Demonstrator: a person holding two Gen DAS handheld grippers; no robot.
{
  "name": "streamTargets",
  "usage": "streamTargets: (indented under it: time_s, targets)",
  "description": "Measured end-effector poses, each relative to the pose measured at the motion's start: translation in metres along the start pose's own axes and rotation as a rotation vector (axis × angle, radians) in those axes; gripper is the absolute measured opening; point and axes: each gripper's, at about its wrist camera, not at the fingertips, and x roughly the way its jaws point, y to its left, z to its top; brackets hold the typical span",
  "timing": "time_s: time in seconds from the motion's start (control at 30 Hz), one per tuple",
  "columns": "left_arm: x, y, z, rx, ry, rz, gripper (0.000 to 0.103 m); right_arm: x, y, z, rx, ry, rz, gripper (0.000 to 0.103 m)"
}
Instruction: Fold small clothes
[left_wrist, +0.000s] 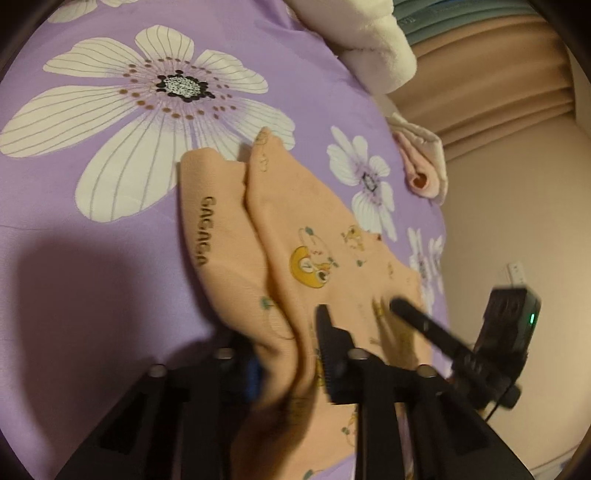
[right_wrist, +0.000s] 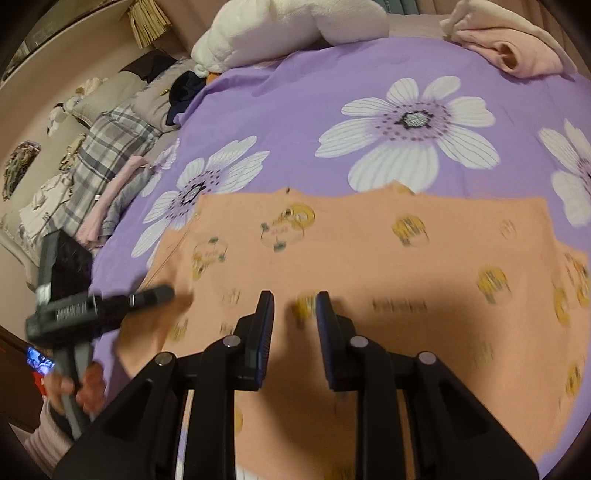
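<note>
A peach small garment (left_wrist: 295, 221) with cartoon prints lies on the purple flowered sheet (left_wrist: 110, 240); one flap with dark lettering is folded up beside the rest. My left gripper (left_wrist: 291, 332) is shut on a raised fold of this cloth, and the fabric covers its left finger. In the right wrist view the garment (right_wrist: 369, 240) is spread flat and wide. My right gripper (right_wrist: 295, 306) hovers over it with a narrow gap, nothing pinched between its fingers. The left gripper (right_wrist: 162, 293) shows at the garment's left edge, held by a hand (right_wrist: 86, 384).
A white plush blanket (right_wrist: 280, 26) and a pink folded garment (right_wrist: 517, 48) lie at the bed's far side. Plaid and grey bedding (right_wrist: 107, 147) is piled along the left. The bed edge (left_wrist: 439, 221) drops off to the right of the garment.
</note>
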Motion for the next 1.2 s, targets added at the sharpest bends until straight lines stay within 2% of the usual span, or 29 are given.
streamTargets:
  time_s: [0.1,0.2,0.33,0.43,0.6,0.77,0.83,0.93,1.03,1.13,1.2]
  targets:
    - [-0.002,-0.001,-0.001,0.007,-0.002,0.013,0.019,0.02,-0.004,0.014,0.015,0.023,-0.031,0.016]
    - [-0.003,-0.004,-0.001,0.019,0.0,0.041,0.017,0.041,-0.009,0.018,0.035,0.085,-0.049,0.012]
    - [-0.006,-0.012,-0.001,0.048,-0.012,0.054,0.016,0.028,-0.005,0.015,0.027,0.084,-0.055,0.015]
    - [-0.011,-0.02,-0.001,0.072,-0.023,0.056,0.016,0.001,0.006,0.001,-0.02,0.055,-0.035,0.015]
    - [-0.013,-0.031,-0.001,0.09,-0.03,0.077,0.016,-0.033,0.024,-0.046,-0.086,0.072,0.018,0.015]
    - [-0.013,-0.048,-0.003,0.111,-0.032,0.1,0.016,-0.012,0.025,-0.084,-0.112,0.16,-0.029,0.014]
    - [-0.014,-0.063,-0.004,0.139,-0.038,0.114,0.015,-0.012,0.021,-0.087,-0.093,0.142,-0.009,0.014]
    - [-0.014,-0.087,-0.005,0.197,-0.045,0.129,0.015,-0.023,0.012,-0.083,-0.035,0.118,0.07,0.016]
    - [-0.009,-0.116,-0.009,0.275,-0.043,0.158,0.015,-0.038,0.001,-0.081,0.011,0.062,0.1,0.017]
    - [0.003,-0.143,-0.014,0.344,-0.03,0.174,0.015,-0.055,-0.025,-0.077,0.127,0.003,0.167,0.017]
    - [0.015,-0.163,-0.019,0.388,-0.016,0.177,0.015,-0.063,-0.045,-0.073,0.193,-0.032,0.182,0.017]
